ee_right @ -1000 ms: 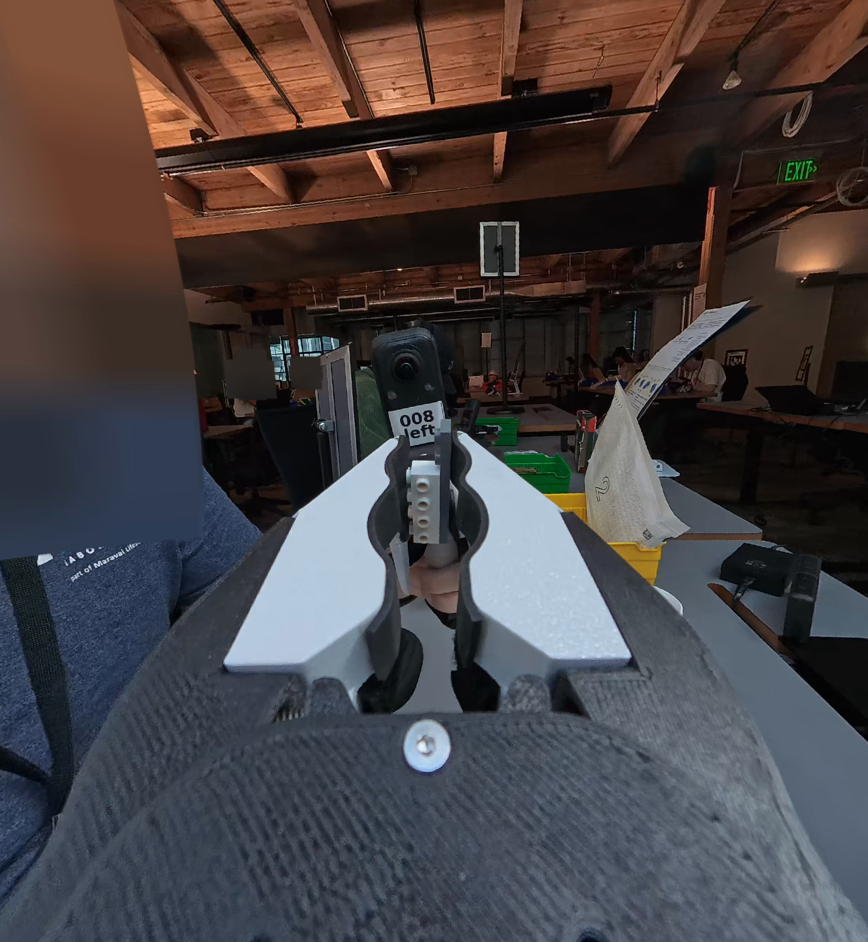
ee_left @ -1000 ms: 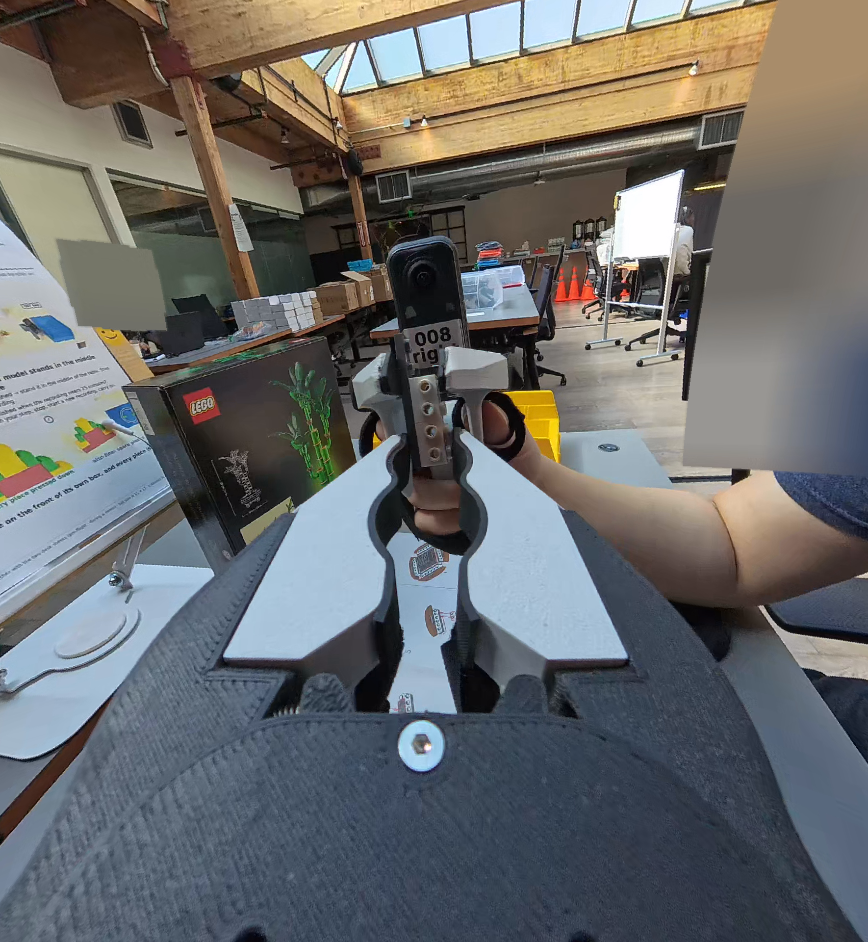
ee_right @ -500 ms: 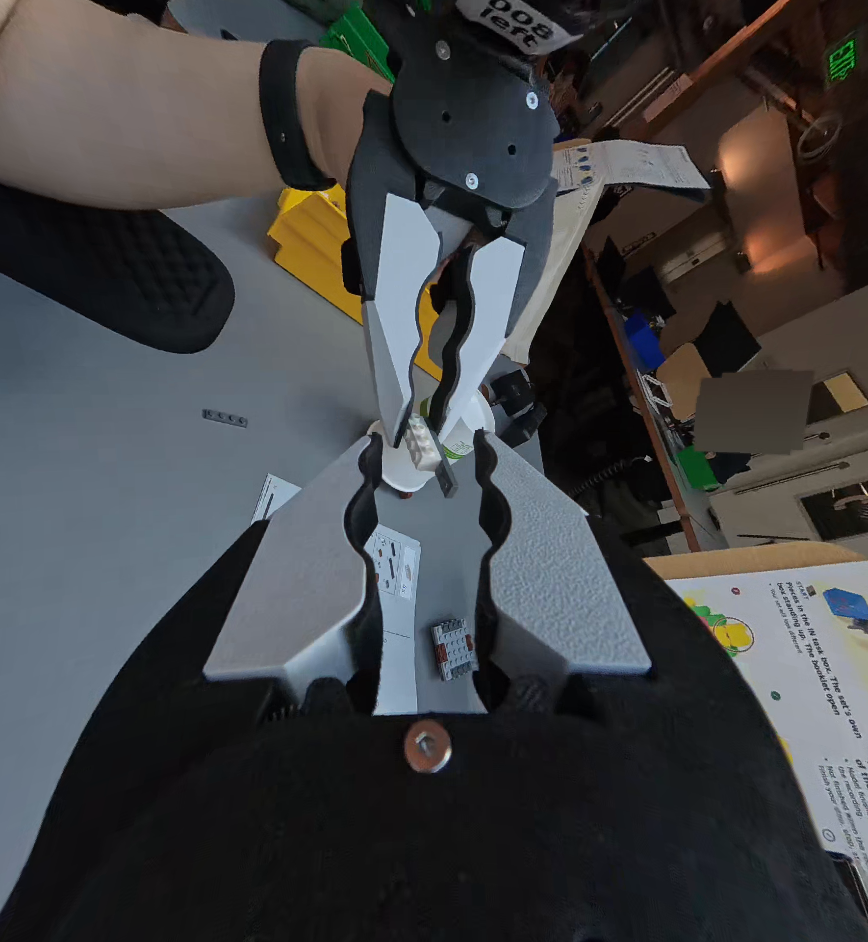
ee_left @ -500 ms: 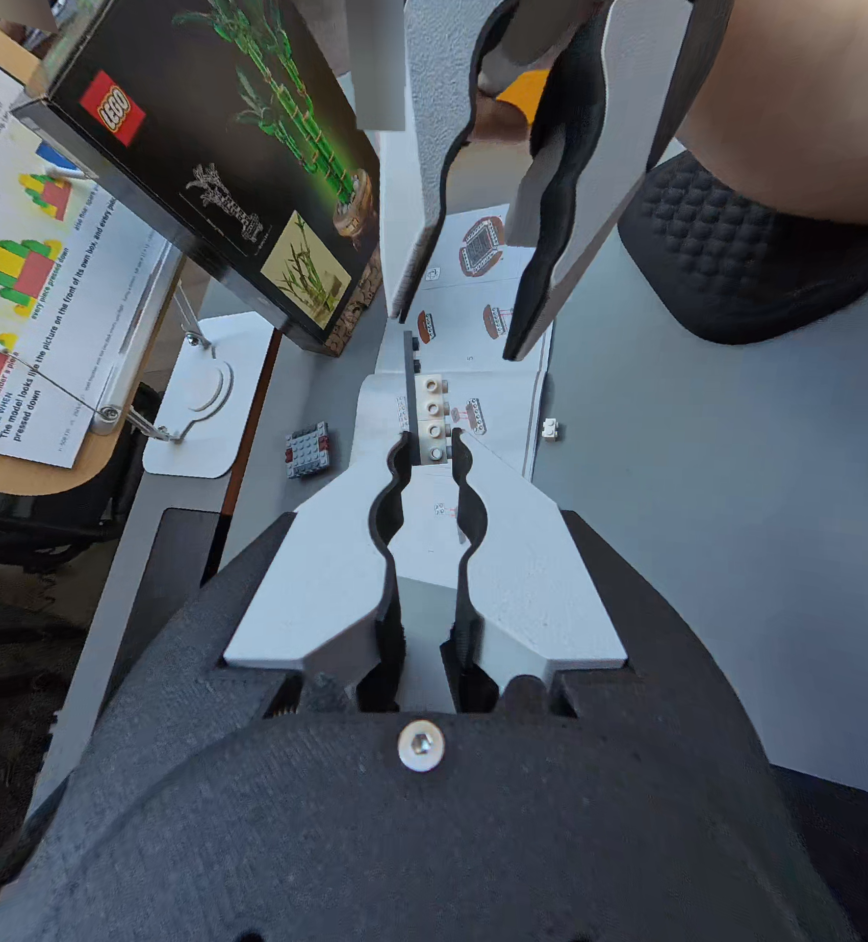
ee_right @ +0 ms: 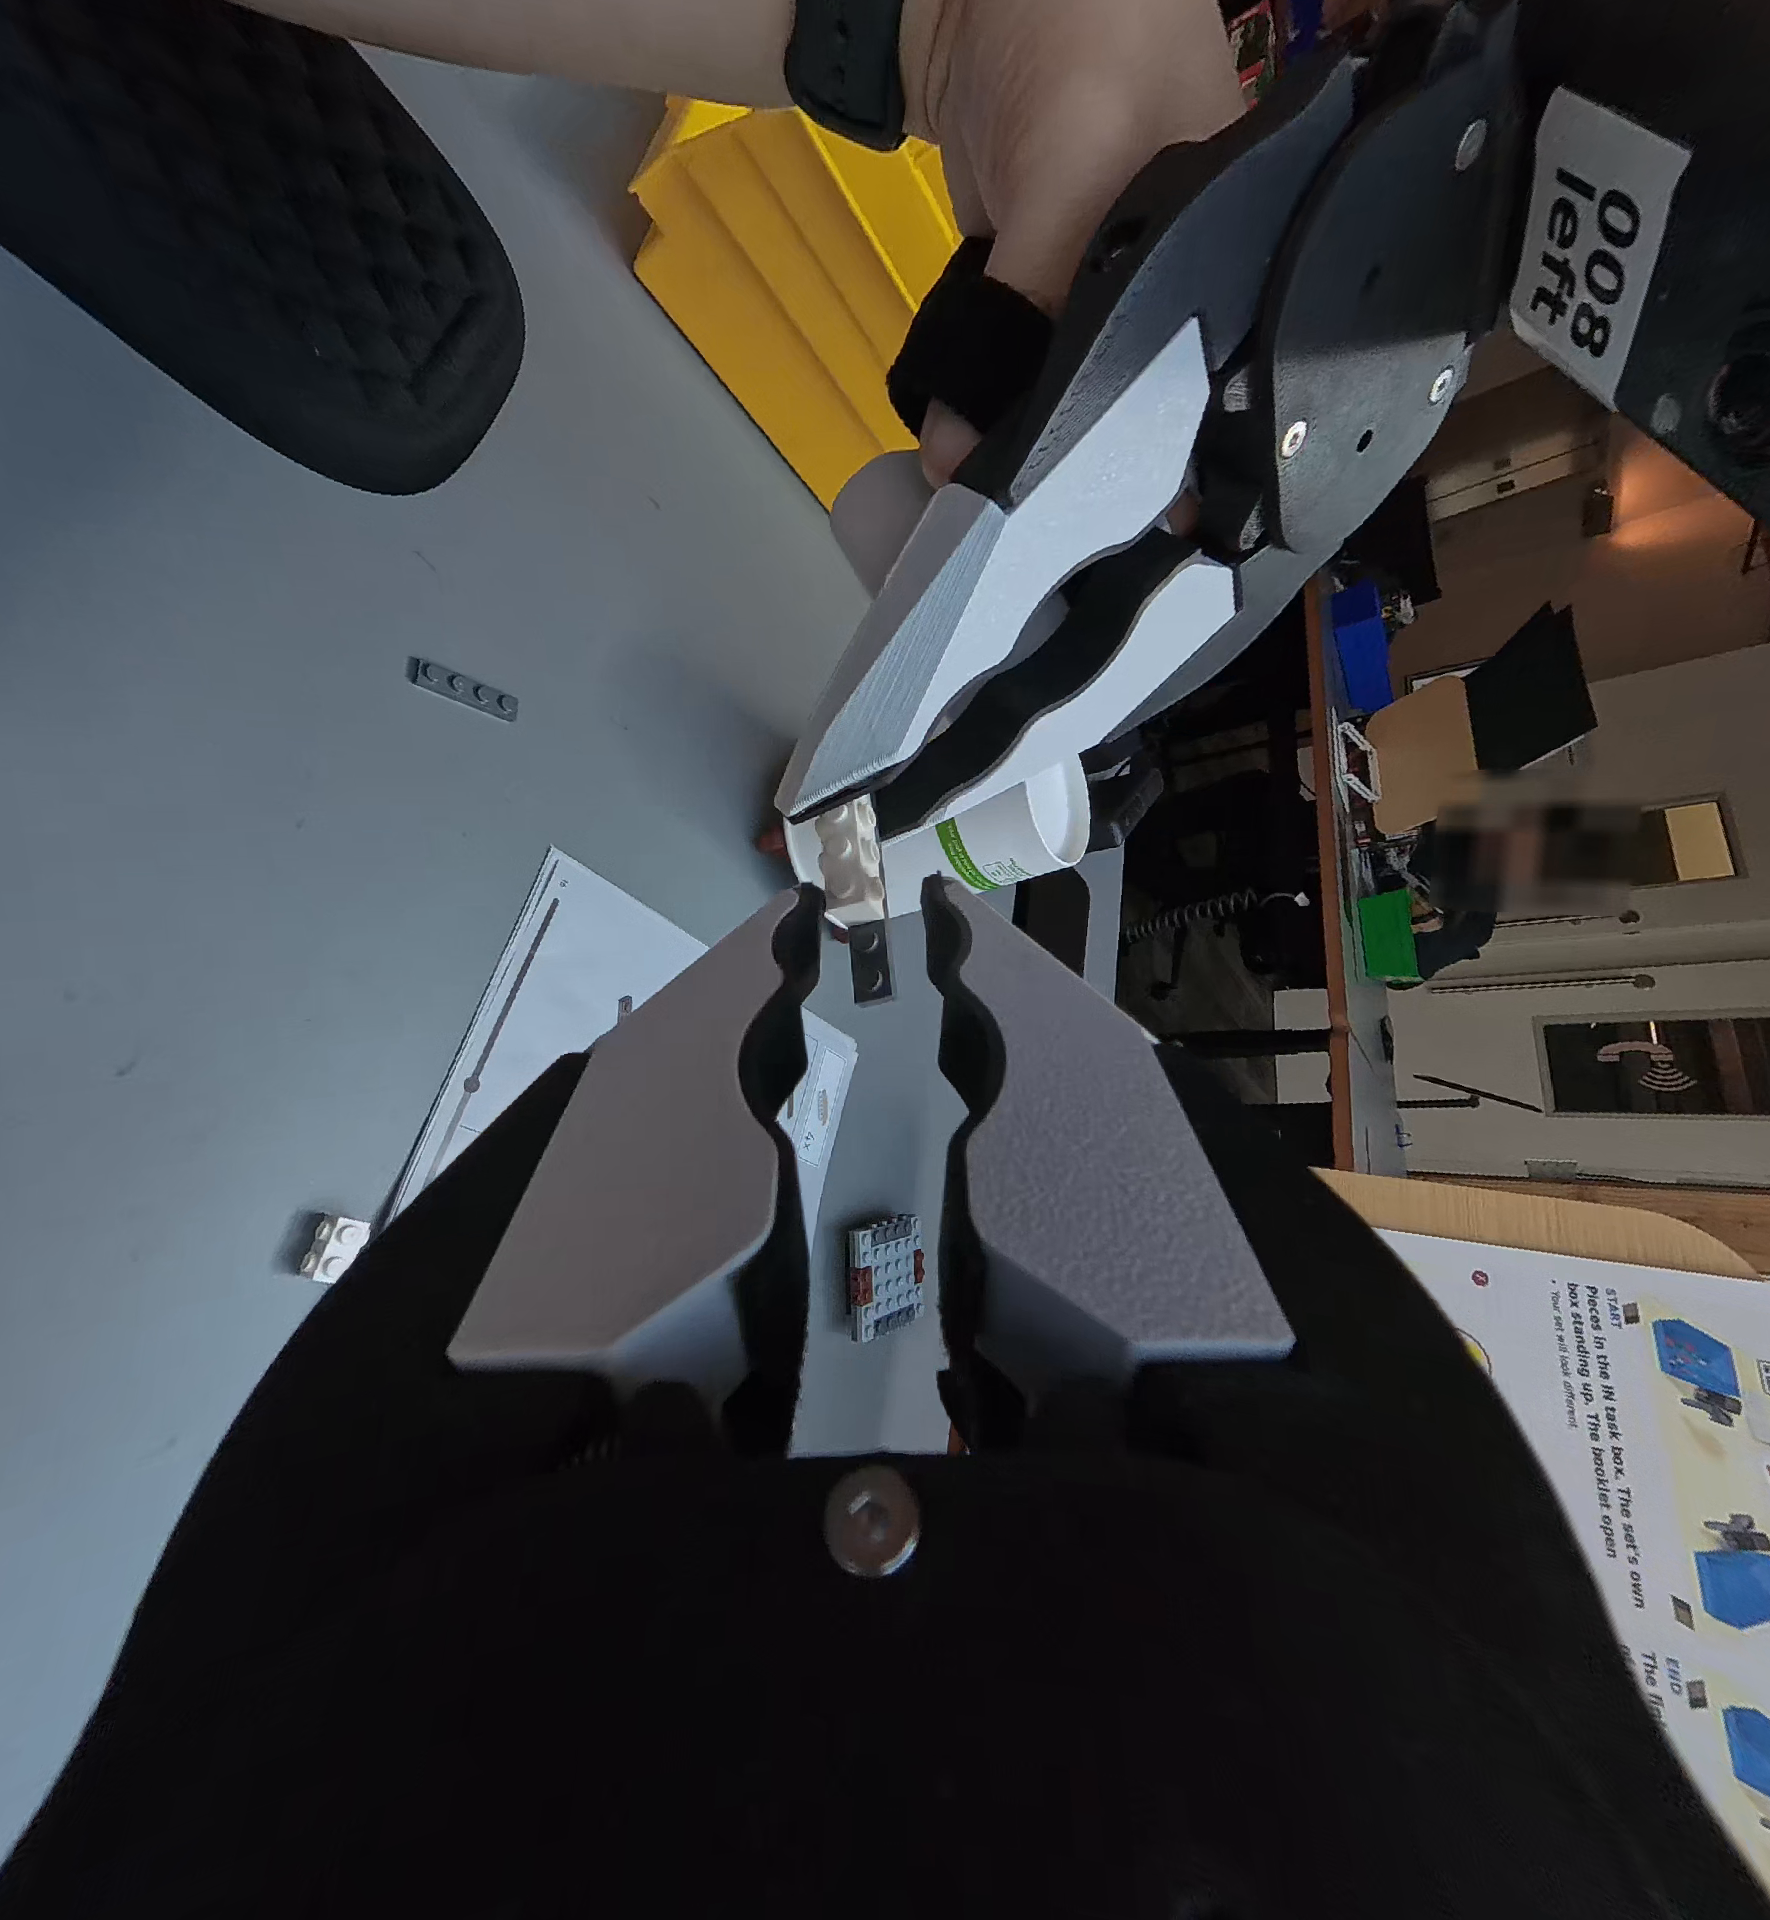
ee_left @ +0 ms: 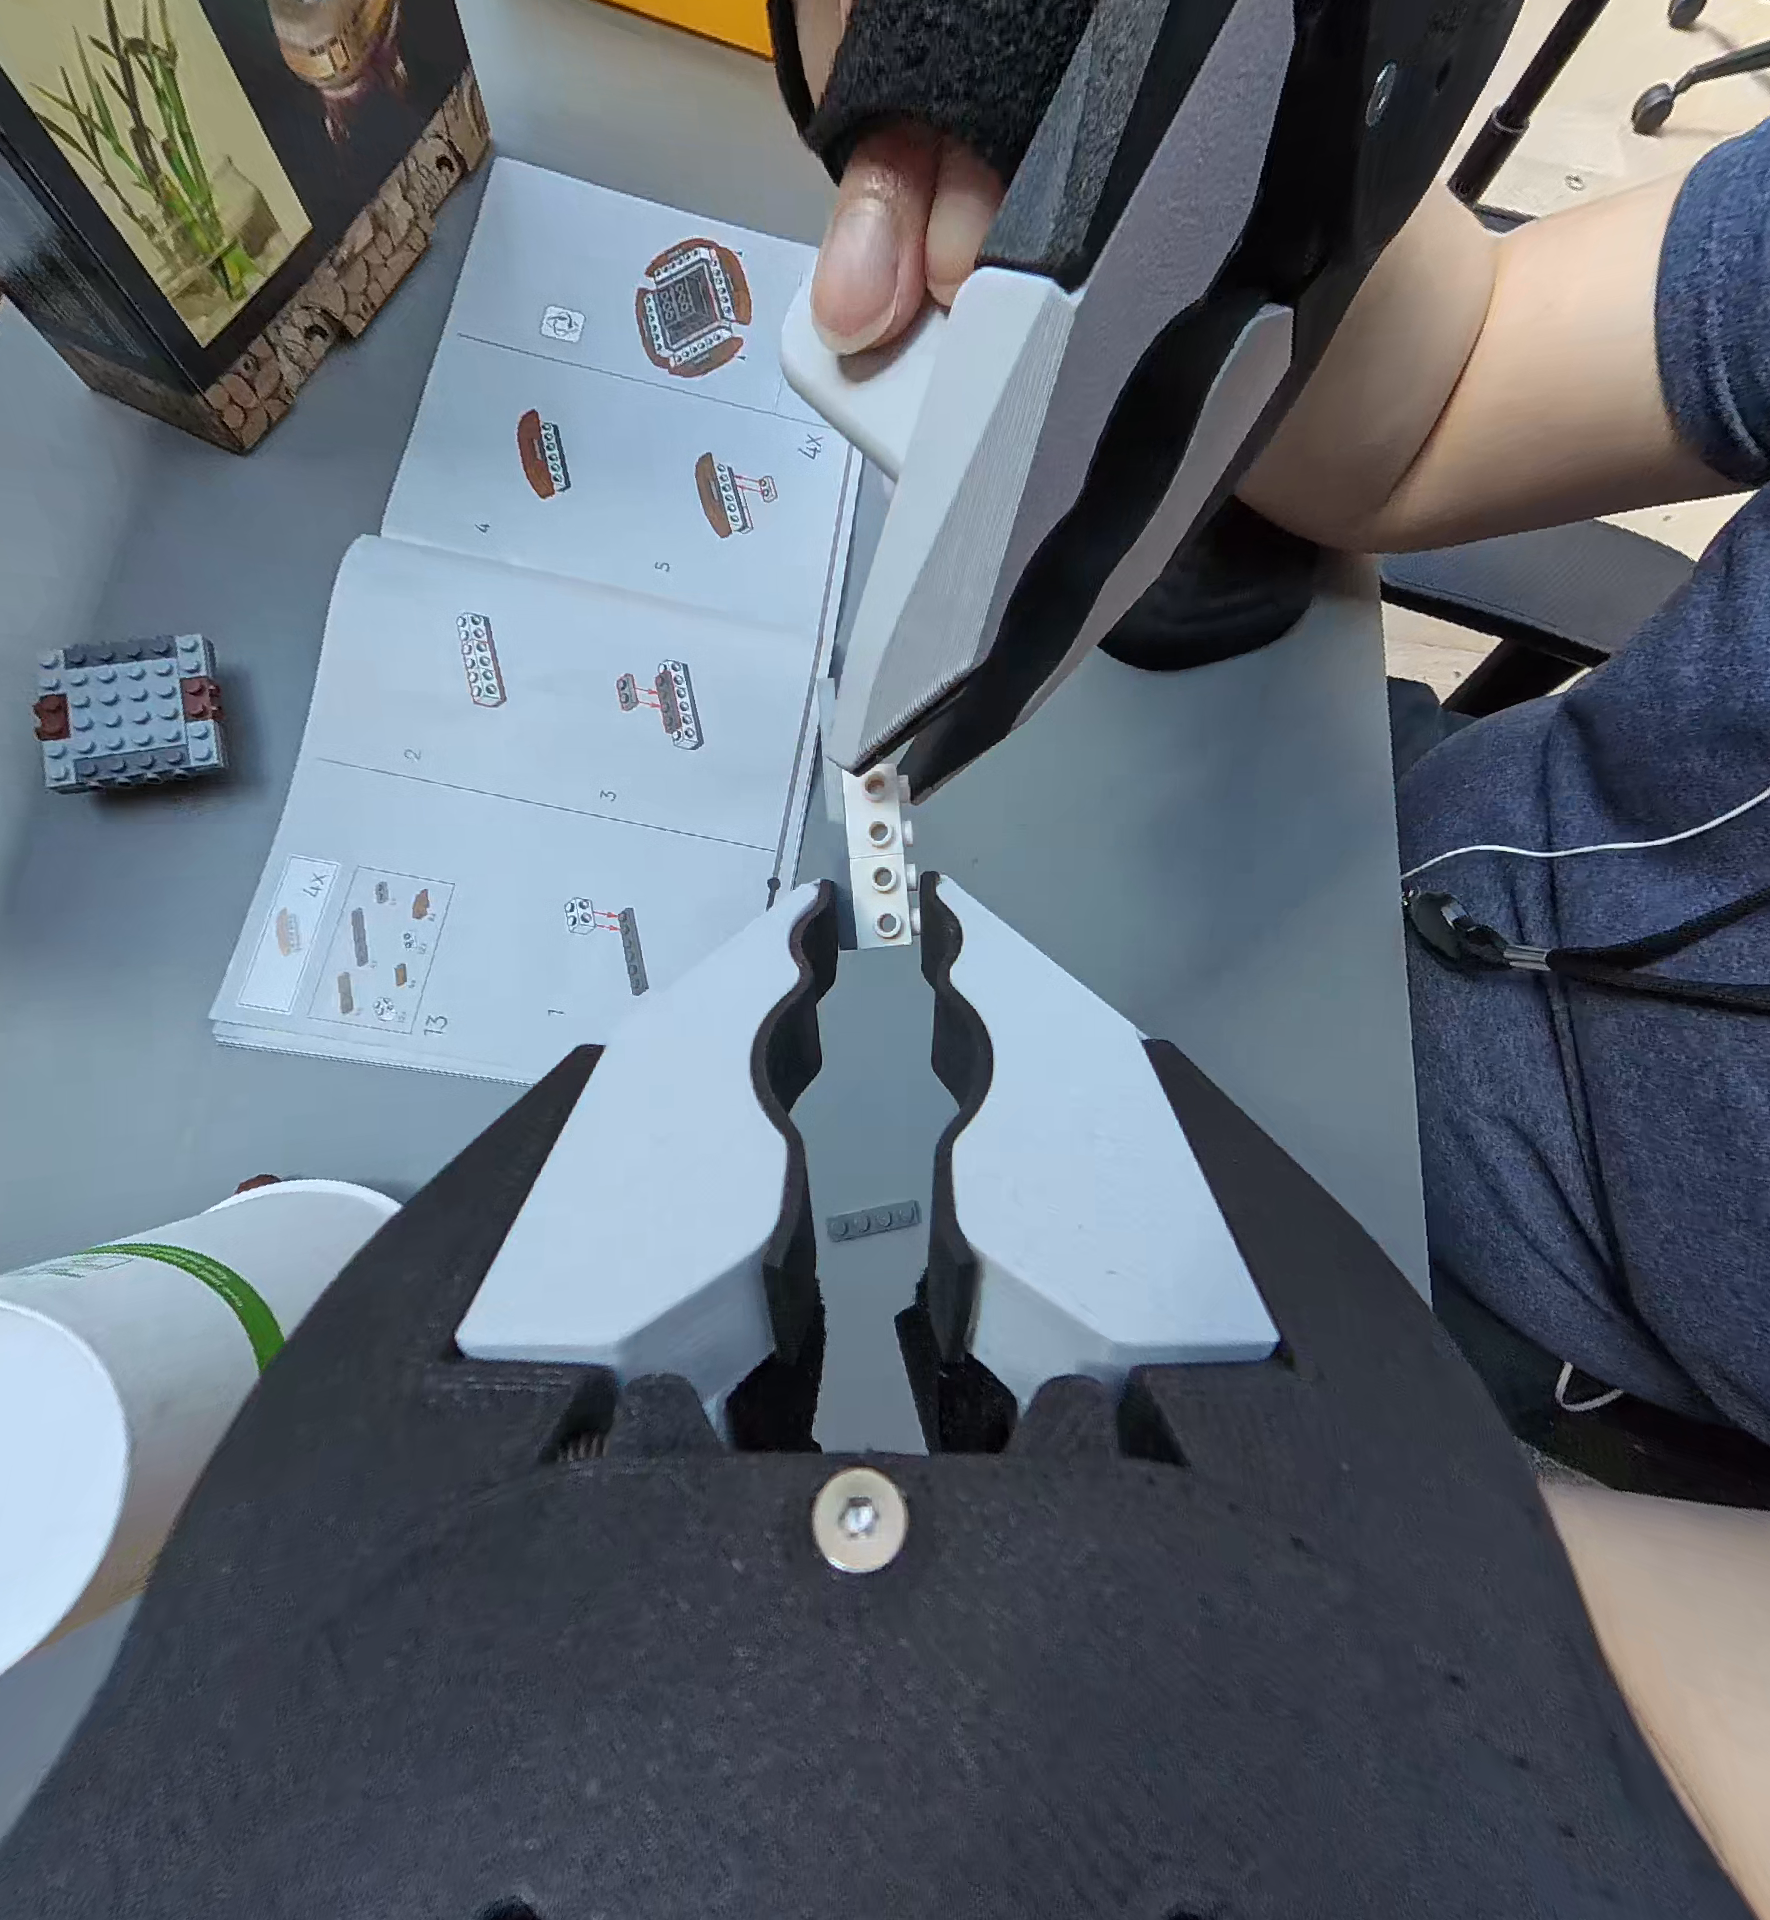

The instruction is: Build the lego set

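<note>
The left gripper (ee_left: 879, 914) has its fingers closed on a white brick (ee_left: 879, 868), which they pinch at the tips and hold above the desk (ee_left: 1151, 790). In the right wrist view the brick (ee_right: 850, 852) has a dark plate (ee_right: 873, 966) fixed to it, and this plate points toward the right gripper (ee_right: 870, 904).

The fingers of the right gripper are apart. In the left wrist view the right gripper (ee_left: 886, 764) has its tips at the far end of the brick, but I cannot tell if they press it. In the right wrist view a gap shows on both sides of the plate.

On the desk lie an open booklet (ee_left: 569, 665), a grey block (ee_left: 128, 712) to its left, and a thin grey plate (ee_left: 873, 1221) under the left gripper. A small white piece (ee_right: 335, 1244) lies beside the booklet. A box (ee_left: 185, 166) stands at the far side. A paper cup (ee_left: 81, 1382) lies on its side near the left gripper.
</note>
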A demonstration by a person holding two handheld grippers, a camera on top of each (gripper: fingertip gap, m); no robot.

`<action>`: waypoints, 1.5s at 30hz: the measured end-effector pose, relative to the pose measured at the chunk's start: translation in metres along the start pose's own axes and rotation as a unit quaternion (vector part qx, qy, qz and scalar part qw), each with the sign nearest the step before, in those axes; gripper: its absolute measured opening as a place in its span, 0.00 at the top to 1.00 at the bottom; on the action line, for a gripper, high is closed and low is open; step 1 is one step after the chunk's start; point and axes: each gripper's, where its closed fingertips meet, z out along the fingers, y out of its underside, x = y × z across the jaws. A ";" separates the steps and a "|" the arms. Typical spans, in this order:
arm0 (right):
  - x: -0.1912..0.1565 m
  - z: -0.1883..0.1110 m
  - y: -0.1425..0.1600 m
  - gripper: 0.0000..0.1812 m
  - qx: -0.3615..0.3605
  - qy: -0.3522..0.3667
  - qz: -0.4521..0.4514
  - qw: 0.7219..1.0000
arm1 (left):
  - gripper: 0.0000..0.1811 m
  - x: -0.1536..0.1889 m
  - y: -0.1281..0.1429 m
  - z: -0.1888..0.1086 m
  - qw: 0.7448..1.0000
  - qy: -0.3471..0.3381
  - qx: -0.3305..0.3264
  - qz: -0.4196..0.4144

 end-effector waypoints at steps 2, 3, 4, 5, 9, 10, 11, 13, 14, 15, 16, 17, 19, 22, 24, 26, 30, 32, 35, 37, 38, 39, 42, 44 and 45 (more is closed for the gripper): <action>-0.003 0.000 0.002 0.94 0.006 -0.013 0.009 1.000 | 0.93 -0.001 -0.001 0.001 1.000 0.003 0.004 -0.001; -0.004 0.000 0.002 0.94 0.012 -0.018 0.017 1.000 | 0.93 -0.001 -0.001 0.001 1.000 0.007 0.005 -0.001; -0.004 0.000 0.003 0.94 0.015 -0.021 0.027 0.999 | 0.93 -0.001 -0.001 0.002 1.000 0.009 0.007 0.000; -0.004 0.000 0.004 0.95 0.019 -0.025 0.037 0.999 | 0.93 -0.001 -0.001 0.002 1.000 0.011 0.010 0.001; -0.004 -0.004 0.004 0.95 0.039 -0.045 0.090 0.994 | 0.92 0.001 -0.005 0.003 0.999 0.033 0.023 0.000; -0.002 -0.006 0.005 0.95 0.042 -0.047 0.101 0.993 | 0.92 0.001 -0.007 0.003 0.999 0.035 0.032 0.000; -0.001 -0.008 0.006 0.95 0.046 -0.049 0.111 0.992 | 0.92 0.001 -0.010 0.003 0.998 0.035 0.042 0.001; 0.003 -0.010 0.016 0.95 0.035 -0.049 0.143 0.988 | 0.84 -0.002 -0.014 0.003 0.998 0.021 0.058 0.012; 0.004 -0.010 0.021 0.95 0.030 -0.053 0.163 0.985 | 0.80 -0.007 -0.014 0.003 0.998 0.002 0.061 0.025; 0.006 -0.009 0.028 0.95 0.025 -0.053 0.189 0.980 | 0.77 -0.012 -0.015 0.003 0.997 -0.025 0.062 0.042; 0.009 -0.008 0.034 0.95 0.022 -0.054 0.220 0.974 | 0.76 -0.019 -0.017 0.004 0.995 -0.056 0.064 0.060; 0.012 -0.007 0.038 0.95 0.027 -0.055 0.253 0.965 | 0.74 -0.027 -0.020 0.003 0.990 -0.094 0.064 0.080; 0.014 -0.006 0.042 0.95 0.042 -0.078 0.324 0.942 | 0.71 -0.036 -0.028 0.005 0.976 -0.159 0.062 0.132; 0.014 -0.007 0.045 0.95 0.070 -0.124 0.434 0.890 | 0.79 -0.042 -0.039 0.012 0.940 -0.250 0.047 0.229; 0.014 -0.008 0.048 0.95 0.089 -0.153 0.495 0.851 | 0.87 -0.050 -0.040 0.018 0.913 -0.301 0.019 0.274; 0.013 -0.009 0.053 0.95 0.101 -0.167 0.523 0.830 | 0.88 -0.053 -0.036 0.028 0.915 -0.296 0.006 0.272; 0.005 -0.009 0.059 0.95 0.093 -0.174 0.499 0.844 | 0.92 -0.051 -0.032 0.036 0.939 -0.251 0.020 0.235; 0.004 -0.009 0.058 0.95 0.091 -0.176 0.489 0.850 | 0.92 -0.048 -0.031 0.038 0.949 -0.225 0.030 0.217; 0.004 -0.009 0.056 0.95 0.097 -0.173 0.476 0.857 | 0.94 -0.045 -0.032 0.036 0.958 -0.200 0.053 0.199; 0.006 -0.012 0.052 0.95 0.112 -0.170 0.465 0.861 | 0.95 -0.043 -0.033 0.035 0.963 -0.182 0.065 0.187; 0.008 -0.014 0.051 0.94 0.117 -0.161 0.450 0.871 | 0.95 -0.041 -0.033 0.034 0.967 -0.170 0.068 0.179; 0.012 -0.016 0.053 0.87 0.118 -0.136 0.429 0.885 | 0.95 -0.040 -0.032 0.033 0.970 -0.160 0.069 0.169; 0.016 -0.030 0.043 0.80 0.131 -0.081 0.306 0.940 | 0.95 -0.038 -0.026 0.024 0.983 -0.124 0.064 0.121; 0.017 -0.034 0.031 0.80 0.126 -0.036 0.204 0.970 | 0.95 -0.032 -0.024 0.017 0.991 -0.080 0.072 0.076; 0.018 -0.032 0.027 0.82 0.113 -0.018 0.169 0.979 | 0.95 -0.028 -0.024 0.013 0.994 -0.053 0.080 0.053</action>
